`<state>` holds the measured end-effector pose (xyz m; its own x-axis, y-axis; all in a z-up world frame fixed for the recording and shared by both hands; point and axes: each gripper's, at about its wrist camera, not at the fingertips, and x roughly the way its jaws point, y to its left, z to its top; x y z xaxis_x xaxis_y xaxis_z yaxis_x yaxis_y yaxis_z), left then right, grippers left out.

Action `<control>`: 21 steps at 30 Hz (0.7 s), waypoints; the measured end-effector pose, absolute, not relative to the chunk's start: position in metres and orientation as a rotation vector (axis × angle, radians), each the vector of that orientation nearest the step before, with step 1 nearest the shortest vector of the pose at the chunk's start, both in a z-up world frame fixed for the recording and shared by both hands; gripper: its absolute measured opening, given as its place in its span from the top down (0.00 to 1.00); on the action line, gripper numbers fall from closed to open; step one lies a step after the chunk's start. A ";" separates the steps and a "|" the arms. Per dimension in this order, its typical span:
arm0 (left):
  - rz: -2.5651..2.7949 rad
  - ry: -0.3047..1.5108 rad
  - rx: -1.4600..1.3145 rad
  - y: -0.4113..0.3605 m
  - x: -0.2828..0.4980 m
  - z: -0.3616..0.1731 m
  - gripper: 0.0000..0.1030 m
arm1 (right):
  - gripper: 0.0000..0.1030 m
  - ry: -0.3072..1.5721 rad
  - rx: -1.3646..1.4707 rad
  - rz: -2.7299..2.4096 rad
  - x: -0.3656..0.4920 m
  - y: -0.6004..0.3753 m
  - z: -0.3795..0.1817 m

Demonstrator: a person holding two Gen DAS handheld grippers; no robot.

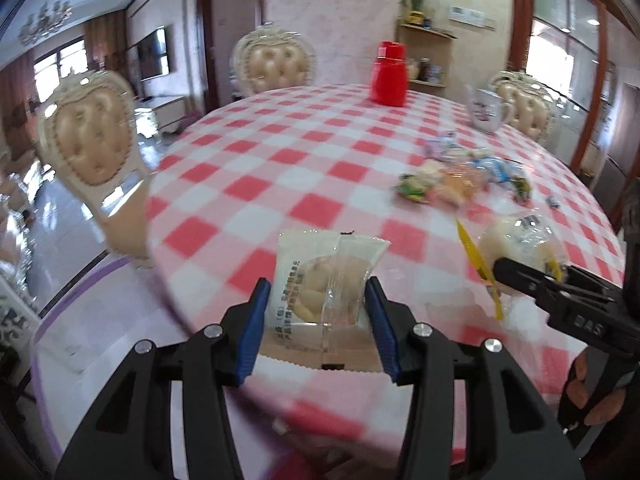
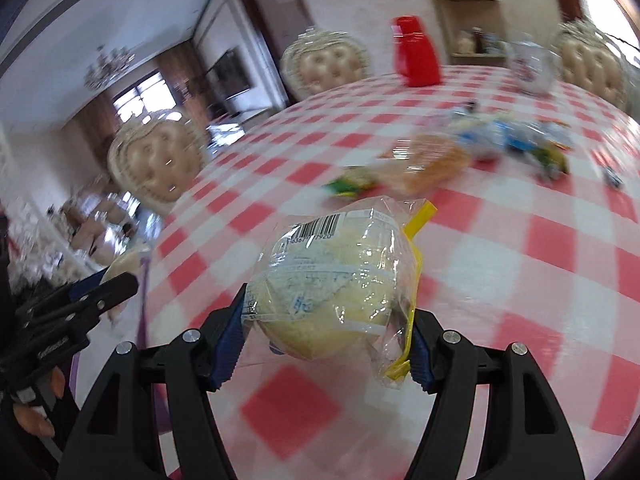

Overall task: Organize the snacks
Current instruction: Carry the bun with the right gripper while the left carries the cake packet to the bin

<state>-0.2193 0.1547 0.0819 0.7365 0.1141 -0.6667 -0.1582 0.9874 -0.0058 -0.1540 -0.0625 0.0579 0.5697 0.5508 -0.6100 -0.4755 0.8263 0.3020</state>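
while left tool (image 1: 318, 312) clamps pale cookie packet (image 1: 324, 280), right tool (image 2: 326, 334) clamps clear-wrapped yellow bun (image 2: 332, 280).

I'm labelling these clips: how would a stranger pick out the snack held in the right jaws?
Start at the round table with the red-and-white checked cloth. Just above its near edge, the right gripper holds a round pale-yellow bun in clear wrap. Unlike the flat white packet in the left gripper, it shows a barcode and a yellow strip.

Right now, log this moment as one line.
left gripper: shut on biscuit packet | right gripper: shut on round bun pack | snack pile: on table
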 end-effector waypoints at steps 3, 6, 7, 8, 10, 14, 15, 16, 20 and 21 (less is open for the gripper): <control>0.210 0.723 -0.090 0.184 -0.228 0.085 0.53 | 0.35 0.761 0.062 0.653 -0.161 -0.033 0.061; 0.260 0.718 -0.115 0.209 -0.235 0.087 0.53 | 0.35 0.767 -0.002 0.721 -0.173 0.003 0.064; 0.285 0.717 -0.120 0.219 -0.238 0.088 0.53 | 0.35 0.768 -0.018 0.741 -0.176 0.012 0.065; 0.296 0.718 -0.122 0.224 -0.240 0.088 0.53 | 0.35 0.769 -0.039 0.766 -0.180 0.025 0.065; 0.338 0.720 -0.128 0.240 -0.246 0.089 0.53 | 0.35 0.770 -0.072 0.809 -0.189 0.045 0.067; 0.420 0.724 -0.126 0.268 -0.254 0.090 0.53 | 0.35 0.777 -0.160 0.911 -0.210 0.089 0.069; 0.435 0.725 -0.126 0.272 -0.255 0.090 0.53 | 0.35 0.781 -0.180 0.934 -0.217 0.098 0.069; 0.461 0.727 -0.126 0.281 -0.258 0.091 0.53 | 0.35 0.784 -0.206 0.963 -0.225 0.113 0.067; 0.529 0.744 -0.132 0.312 -0.268 0.089 0.52 | 0.35 0.800 -0.287 1.048 -0.247 0.152 0.059; 0.545 0.749 -0.137 0.318 -0.270 0.088 0.52 | 0.35 0.810 -0.313 1.068 -0.253 0.163 0.056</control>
